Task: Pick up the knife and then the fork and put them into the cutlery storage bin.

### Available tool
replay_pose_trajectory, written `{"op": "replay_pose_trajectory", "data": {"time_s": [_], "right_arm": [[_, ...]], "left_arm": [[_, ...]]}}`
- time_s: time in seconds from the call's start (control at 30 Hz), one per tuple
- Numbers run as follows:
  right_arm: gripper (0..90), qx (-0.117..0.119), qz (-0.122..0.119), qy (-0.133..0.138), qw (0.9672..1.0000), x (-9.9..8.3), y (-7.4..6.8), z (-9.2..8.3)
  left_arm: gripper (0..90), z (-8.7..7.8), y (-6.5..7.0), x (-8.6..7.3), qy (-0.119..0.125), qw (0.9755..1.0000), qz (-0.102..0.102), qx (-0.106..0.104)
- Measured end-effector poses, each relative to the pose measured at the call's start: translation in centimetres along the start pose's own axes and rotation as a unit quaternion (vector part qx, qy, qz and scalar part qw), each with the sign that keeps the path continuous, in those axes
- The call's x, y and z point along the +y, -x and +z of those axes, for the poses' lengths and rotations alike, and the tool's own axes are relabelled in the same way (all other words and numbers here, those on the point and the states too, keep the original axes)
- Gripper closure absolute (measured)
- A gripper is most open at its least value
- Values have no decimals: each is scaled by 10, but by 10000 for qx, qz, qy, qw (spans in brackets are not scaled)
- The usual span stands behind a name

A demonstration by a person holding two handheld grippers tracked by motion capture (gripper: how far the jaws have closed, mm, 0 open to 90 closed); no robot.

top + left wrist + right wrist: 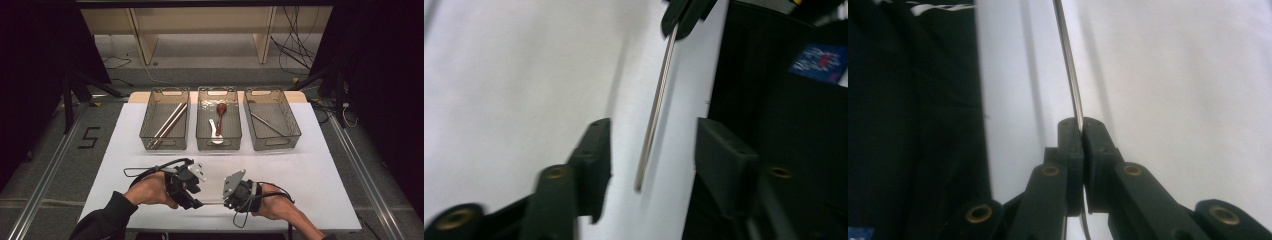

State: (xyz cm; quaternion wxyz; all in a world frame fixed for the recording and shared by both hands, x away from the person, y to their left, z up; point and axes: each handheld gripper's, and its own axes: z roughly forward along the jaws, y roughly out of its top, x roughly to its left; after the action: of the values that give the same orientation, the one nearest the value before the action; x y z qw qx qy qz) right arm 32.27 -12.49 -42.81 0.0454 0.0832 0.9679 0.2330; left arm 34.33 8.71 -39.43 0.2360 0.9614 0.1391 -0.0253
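High view: three bins [164, 119]; right gripper [1081, 125] jaws clamping one metal rod [1070, 75], left gripper [651, 150] jaws apart.

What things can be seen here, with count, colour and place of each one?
Table: one, white top, centre of the high view.
Baskets: three, grey see-through, in a row at the table's far side.
Chopsticks: two or so, pale metal, in the left basket.
Wooden spoon: one, red-brown, middle basket.
White spoon: one, middle basket.
Thin utensil: one, metal, right basket.
Metal rod: one, silver, between both grippers.
Left gripper: black, jaws open around the rod's end.
Right gripper: black, shut on the rod.
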Motion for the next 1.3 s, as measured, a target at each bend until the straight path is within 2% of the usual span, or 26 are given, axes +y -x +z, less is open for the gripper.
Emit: {"op": "replay_pose_trajectory", "data": {"time_s": [0.07, 0.2, 0.37, 0.47, 0.57, 0.63, 0.67, 0.77, 0.93, 0.97, 1.03, 1.1, 1.23, 1.3], "right_arm": [[884, -127, 168, 0, 9998, -3, 5, -4], [884, -361, 421, 102, 9984, -12, 19, -15], [883, -695, 689, 162, 9951, -23, 37, -29], [884, -829, 855, 232, 9926, -28, 46, -37], [883, -946, 997, 260, 9902, -32, 54, -44], [883, -1042, 1094, 279, 9881, -35, 60, -49], [883, -1073, 1151, 300, 9871, -36, 63, -51], [883, -1216, 1325, 331, 9831, -39, 74, -58], [883, -1498, 1685, 463, 9731, -39, 95, -71], [883, -1546, 1754, 485, 9711, -39, 100, -74], [883, -1603, 1852, 547, 9680, -39, 108, -79], [883, -1679, 1948, 582, 9646, -39, 116, -85], [883, -1831, 2170, 628, 9568, -40, 133, -95], [883, -1896, 2261, 641, 9533, -41, 142, -98]], "left_arm": [[384, -4, -3, -2, 147, 9996, -217, 56], [323, -12, -7, -6, 384, 9982, -371, 276], [294, -19, -17, -17, 599, 9949, -639, 508], [277, -23, -22, -25, 752, 9916, -847, 626], [251, -22, -25, -35, 761, 9897, -985, 711], [242, -21, -27, -42, 782, 9876, -1102, 796], [240, -21, -27, -45, 839, 9858, -1188, 843], [230, -20, -28, -52, 915, 9816, -1384, 949], [223, -21, -29, -60, 1043, 9746, -1621, 1144], [221, -21, -29, -61, 1031, 9745, -1634, 1140], [217, -21, -29, -64, 1092, 9720, -1695, 1204], [213, -20, -29, -66, 1103, 9713, -1715, 1224], [210, -21, -29, -72, 1224, 9672, -1800, 1307], [209, -20, -29, -75, 1247, 9667, -1793, 1331]]}}
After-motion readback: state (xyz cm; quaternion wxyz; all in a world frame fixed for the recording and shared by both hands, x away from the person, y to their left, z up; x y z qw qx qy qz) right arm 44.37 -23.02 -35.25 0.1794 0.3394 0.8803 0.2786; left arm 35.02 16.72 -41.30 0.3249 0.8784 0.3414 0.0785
